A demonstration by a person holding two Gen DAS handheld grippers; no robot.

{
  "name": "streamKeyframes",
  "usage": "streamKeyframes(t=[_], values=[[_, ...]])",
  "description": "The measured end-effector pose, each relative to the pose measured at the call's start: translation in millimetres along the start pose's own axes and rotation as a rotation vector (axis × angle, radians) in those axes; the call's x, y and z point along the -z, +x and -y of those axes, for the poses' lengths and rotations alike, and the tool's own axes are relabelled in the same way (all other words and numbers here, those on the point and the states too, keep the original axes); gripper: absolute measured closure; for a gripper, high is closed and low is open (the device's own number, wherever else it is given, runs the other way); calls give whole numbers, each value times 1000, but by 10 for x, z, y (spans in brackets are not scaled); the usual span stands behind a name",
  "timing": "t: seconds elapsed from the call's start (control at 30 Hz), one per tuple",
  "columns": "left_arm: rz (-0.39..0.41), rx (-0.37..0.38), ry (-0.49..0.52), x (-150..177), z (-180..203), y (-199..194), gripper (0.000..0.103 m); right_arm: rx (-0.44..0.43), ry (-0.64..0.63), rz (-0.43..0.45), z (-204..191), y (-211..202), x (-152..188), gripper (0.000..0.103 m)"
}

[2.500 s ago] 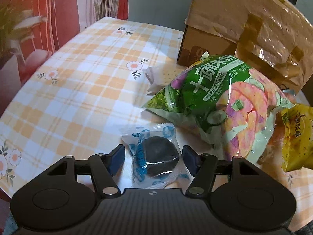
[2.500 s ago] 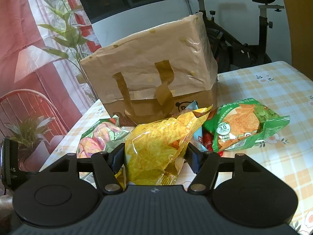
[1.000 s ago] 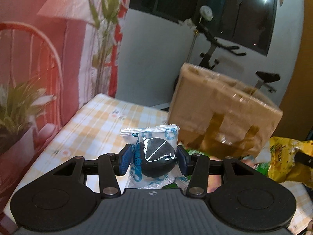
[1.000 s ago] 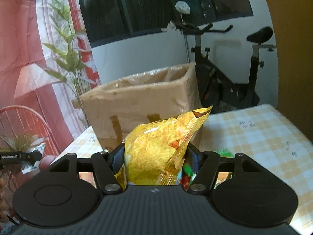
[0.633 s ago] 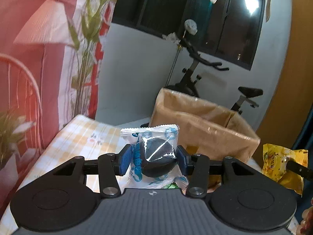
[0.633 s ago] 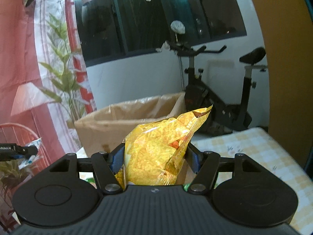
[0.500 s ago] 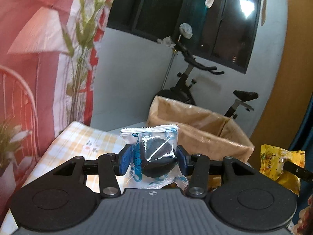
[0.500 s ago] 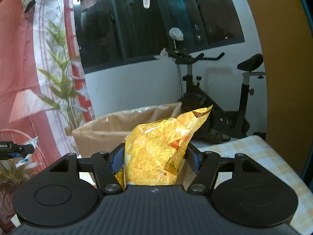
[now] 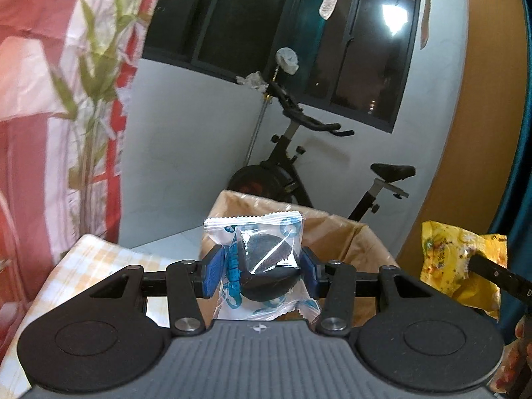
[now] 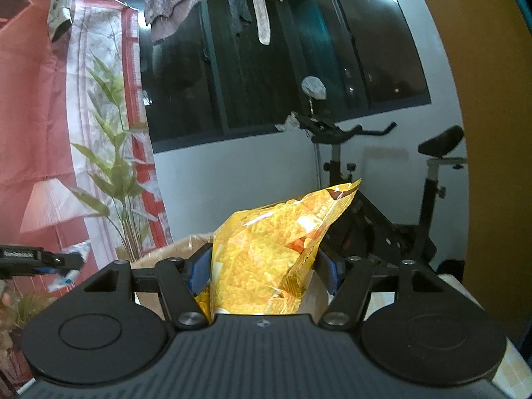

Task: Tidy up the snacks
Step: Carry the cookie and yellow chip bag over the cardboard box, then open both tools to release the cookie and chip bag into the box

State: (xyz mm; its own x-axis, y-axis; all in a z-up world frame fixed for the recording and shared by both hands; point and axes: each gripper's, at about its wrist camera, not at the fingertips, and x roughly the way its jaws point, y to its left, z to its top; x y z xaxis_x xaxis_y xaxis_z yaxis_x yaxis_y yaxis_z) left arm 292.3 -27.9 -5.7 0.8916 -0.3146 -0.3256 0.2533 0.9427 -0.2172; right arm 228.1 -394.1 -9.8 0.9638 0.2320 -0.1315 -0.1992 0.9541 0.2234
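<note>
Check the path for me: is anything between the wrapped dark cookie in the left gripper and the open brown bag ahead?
Nothing visible blocks it. The cookie packet sits clamped in the left gripper, with the brown bag open directly beyond. The yellow chip bag hangs off to the right.

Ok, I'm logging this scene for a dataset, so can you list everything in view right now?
cookie packet: one, clear wrapper with blue print, dark round cookie, held in left gripper
chip bag: one, yellow, held in right gripper
paper bag: one, brown, open, on the table behind the packet
table: one, orange-and-white checked cloth
exercise bike: one, black, by the wall
window: one, dark
curtain: one, red and white, leaf print
left gripper: black, blue pads, shut
right gripper: black, blue pads, shut
</note>
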Motion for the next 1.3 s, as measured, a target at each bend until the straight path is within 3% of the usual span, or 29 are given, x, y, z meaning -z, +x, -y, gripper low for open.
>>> streamKeyframes(t=[0.23, 0.5, 0.77, 0.8, 0.93, 1.1, 1.3], values=[[-26, 38, 22, -174, 107, 511, 52, -34, -81, 30, -48, 464, -244, 37], [-67, 40, 33, -246, 95, 1113, 52, -15, -124, -52, -61, 1293, -178, 37], [-96, 19, 62, -222, 118, 1469, 51, -38, -162, -180, -154, 1782, 71, 37], [-100, 15, 56, -215, 105, 1497, 50, -40, -169, -191, -165, 1806, 94, 36], [-99, 15, 49, -217, 73, 1492, 31, -33, -159, -245, -160, 1898, 155, 32], [-102, -14, 50, -256, 47, 1383, 30, -32, -132, -244, -160, 1828, 131, 22], [-103, -44, 44, -275, -3, 1100, 29, -36, -124, -232, -226, 1571, 68, 21]])
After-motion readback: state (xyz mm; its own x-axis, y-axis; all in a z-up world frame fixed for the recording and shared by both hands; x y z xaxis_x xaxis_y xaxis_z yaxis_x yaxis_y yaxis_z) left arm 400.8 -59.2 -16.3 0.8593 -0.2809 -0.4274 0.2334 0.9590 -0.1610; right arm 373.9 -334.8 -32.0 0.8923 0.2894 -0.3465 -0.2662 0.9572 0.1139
